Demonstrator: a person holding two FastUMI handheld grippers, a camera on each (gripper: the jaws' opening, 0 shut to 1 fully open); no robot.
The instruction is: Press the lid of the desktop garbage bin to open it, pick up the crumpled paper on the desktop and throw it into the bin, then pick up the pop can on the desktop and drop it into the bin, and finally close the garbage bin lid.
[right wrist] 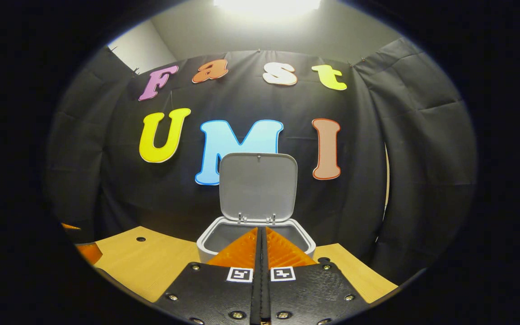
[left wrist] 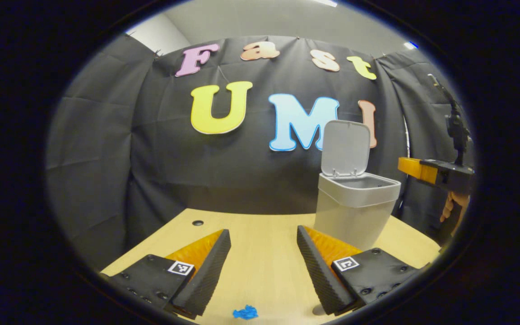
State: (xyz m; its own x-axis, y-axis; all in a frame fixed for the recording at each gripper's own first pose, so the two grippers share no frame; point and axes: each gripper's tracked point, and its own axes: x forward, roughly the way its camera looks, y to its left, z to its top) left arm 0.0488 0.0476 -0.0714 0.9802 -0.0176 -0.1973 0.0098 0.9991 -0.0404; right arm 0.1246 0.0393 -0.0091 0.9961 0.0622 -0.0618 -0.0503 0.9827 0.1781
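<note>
Above desk (left wrist: 260, 266): left tongs (left wrist: 263, 264) wide, empty.

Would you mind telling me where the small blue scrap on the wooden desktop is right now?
In the left gripper view, the small blue scrap lies on the light wooden desktop, low between the open left gripper fingers, nearer than the grey lidded bin.

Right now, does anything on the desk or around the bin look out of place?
One thing: a small blue scrap lies on the desk between the left claw fingers. The bin stands upright, lid open.
</note>
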